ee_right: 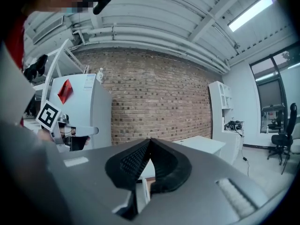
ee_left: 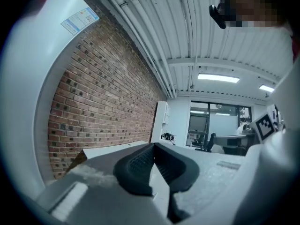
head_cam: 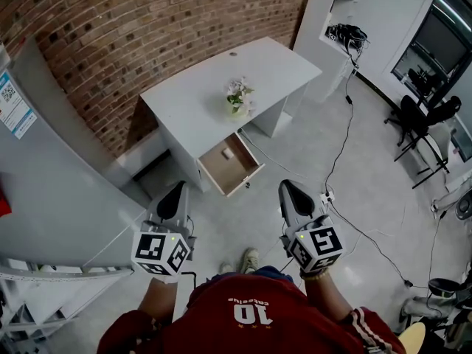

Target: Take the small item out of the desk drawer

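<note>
White, the small item [head_cam: 228, 153] lies in the open drawer [head_cam: 240, 175] at the desk's [head_cam: 192, 94] front, well apart from the left gripper [head_cam: 175, 190] and right gripper [head_cam: 290, 189], both pinched together and empty, presumably because the reach comes first.

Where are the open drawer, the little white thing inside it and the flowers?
open drawer [head_cam: 223, 171]: head view, on its bare wooden bottom.
little white thing [head_cam: 228, 153]: head view, on its middle.
flowers [head_cam: 237, 94]: head view, on the white blooms.
</note>
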Demonstrator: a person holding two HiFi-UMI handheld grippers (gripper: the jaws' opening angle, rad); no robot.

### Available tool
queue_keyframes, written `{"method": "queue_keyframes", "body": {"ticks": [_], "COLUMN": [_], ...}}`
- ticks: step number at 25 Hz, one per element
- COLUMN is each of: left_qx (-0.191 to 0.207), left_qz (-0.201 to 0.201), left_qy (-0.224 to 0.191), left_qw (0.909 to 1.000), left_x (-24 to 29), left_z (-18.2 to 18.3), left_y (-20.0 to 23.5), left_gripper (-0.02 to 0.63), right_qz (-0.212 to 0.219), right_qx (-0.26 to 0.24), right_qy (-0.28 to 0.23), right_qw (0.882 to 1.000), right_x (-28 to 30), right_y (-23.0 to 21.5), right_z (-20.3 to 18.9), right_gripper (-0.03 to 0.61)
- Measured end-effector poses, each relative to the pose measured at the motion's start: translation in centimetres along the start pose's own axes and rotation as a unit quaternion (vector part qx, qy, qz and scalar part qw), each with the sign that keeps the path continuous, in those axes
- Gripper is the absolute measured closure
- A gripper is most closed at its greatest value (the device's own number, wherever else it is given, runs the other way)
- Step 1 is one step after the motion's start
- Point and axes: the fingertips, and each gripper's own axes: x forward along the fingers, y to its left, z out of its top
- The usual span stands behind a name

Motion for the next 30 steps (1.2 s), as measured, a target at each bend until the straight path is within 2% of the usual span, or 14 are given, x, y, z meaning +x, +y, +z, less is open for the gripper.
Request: {"method": "queue_keyframes", "body": {"ticks": [3, 8, 16, 20, 30], "left_qx": [0.018, 0.003, 0.011, 0.033, 0.041], "left_qz": [-0.006, -0.015, 0.004, 0.011, 0.017], "left_qy": [0.002, 0.001, 0.004, 0.002, 0.012], "left_qw": [0.9998, 0.9999, 0.9999, 0.9994, 0.999], "left_x": [1.7, 5.0, 10.9, 13.2, 16.6], "left_z": [0.3, 0.8, 1.2, 1.6, 1.0], "left_y": [-1.2, -2.8, -5.1, -6.9, -8.3], "left_gripper": [0.61, 0.609, 0.609, 0.609, 0.609], "right_qz": [0.003, 0.007, 0.017, 0.025, 0.033], "right_qx": [0.005, 0.004, 0.006, 0.012, 0.034], "right_qy": [-0.006, -0.025, -0.05, -0.063, -0.063], "right_qw": [1.0, 1.0, 0.999, 0.998, 0.997], "right_x": [0.9, 2.8, 4.8, 5.3, 6.5], "right_y": [-1.4, -4.6, -10.0, -12.6, -15.8], "right_z": [0.0, 0.5, 1.8, 1.7, 1.0], "right_gripper": [0.575, 0.577, 0.577, 0.577, 0.577]}}
